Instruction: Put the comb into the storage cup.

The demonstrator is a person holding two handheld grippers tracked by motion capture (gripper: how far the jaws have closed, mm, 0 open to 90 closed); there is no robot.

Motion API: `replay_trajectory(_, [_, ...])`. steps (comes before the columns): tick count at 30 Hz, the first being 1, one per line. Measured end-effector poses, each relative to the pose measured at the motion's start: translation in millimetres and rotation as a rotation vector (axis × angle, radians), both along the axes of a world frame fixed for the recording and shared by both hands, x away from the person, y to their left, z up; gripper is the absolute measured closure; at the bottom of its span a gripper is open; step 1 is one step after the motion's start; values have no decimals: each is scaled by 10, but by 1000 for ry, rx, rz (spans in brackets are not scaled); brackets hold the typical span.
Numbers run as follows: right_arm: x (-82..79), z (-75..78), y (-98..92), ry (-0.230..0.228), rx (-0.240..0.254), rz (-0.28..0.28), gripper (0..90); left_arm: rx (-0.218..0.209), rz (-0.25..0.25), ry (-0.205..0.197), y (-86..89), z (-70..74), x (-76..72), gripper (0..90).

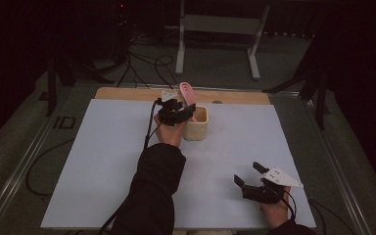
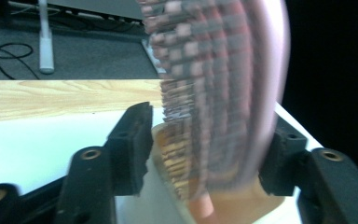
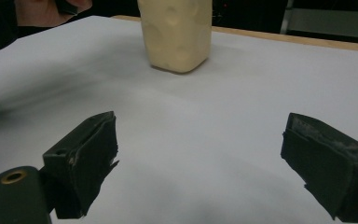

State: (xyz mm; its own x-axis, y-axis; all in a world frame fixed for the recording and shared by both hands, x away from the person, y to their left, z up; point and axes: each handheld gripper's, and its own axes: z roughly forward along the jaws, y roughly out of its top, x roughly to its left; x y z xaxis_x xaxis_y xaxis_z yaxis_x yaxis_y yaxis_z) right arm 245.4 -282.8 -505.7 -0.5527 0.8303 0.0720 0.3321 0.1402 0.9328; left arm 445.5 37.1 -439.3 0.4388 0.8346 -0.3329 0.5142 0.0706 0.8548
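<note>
pink brush (image 2: 223,93) between left tool (image 2: 205,140) jaws, over cup (image 1: 196,123)

In the high view the cup (image 1: 196,123) stands on the sheet (image 1: 103,161), just above frame centre, near the sheet's far edge. The hairbrush (image 1: 188,93) stands in the cup and leans toward the upper left. The left gripper (image 1: 176,113) sits just left of the cup; the right gripper (image 1: 248,176) lies lower right, well apart.

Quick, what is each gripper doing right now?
Left gripper: open, pink brush loose between its jaws, over the cup.
Right gripper: open, holding nothing.
</note>
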Motion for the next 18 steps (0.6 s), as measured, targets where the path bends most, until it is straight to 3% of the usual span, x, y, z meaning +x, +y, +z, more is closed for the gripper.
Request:
replay_trajectory(7, [-2,2,-3,0,-1,-1,104,21,36,-19,24,8,-25,246])
replay_trajectory(18, [-4,0,1,1,-1,0,104,50,35,-24,86,19,-60,112])
